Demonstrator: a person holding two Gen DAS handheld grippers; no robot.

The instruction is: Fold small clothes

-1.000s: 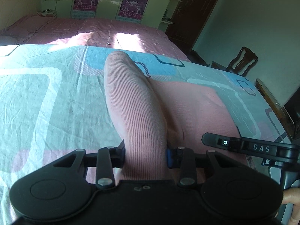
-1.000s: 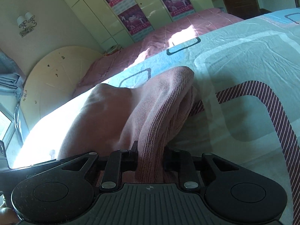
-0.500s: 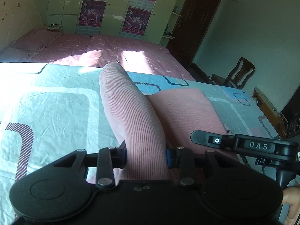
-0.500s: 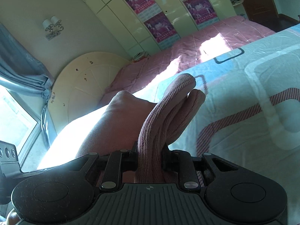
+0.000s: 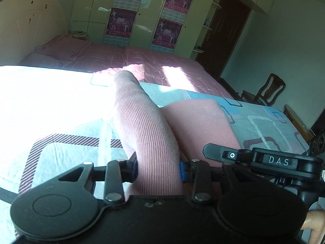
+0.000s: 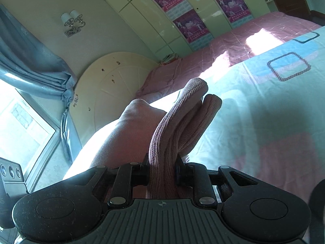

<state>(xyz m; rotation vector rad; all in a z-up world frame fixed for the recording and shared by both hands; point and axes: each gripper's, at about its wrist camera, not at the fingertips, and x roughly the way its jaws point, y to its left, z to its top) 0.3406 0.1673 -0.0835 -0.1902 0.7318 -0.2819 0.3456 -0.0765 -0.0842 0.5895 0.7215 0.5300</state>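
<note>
A pink ribbed knit garment [image 5: 146, 134] is lifted off the patterned bedspread [image 5: 61, 154]. My left gripper [image 5: 158, 170] is shut on one bunched edge of it, and the cloth stands up between the jaws like a thick roll. The rest of the garment [image 5: 199, 120] stretches to the right of it. In the right wrist view my right gripper [image 6: 162, 170] is shut on another bunched edge of the garment [image 6: 182, 122], whose folds rise ahead of the jaws. The cloth hides both grippers' fingertips.
The light blue bedspread [image 6: 264, 101] with rectangle patterns lies below. Beyond it is a pink bed [image 5: 126, 59] with a cream headboard [image 6: 113, 93]. A wardrobe with posters [image 5: 142, 14], a dark door [image 5: 227, 32], a wooden chair [image 5: 266, 89] and a curtained window [image 6: 24, 105] surround it.
Both grippers have swept sideways over the bedspread and risen a little, carrying the garment with them. The headboard and window have come into view. The grips look unchanged.
</note>
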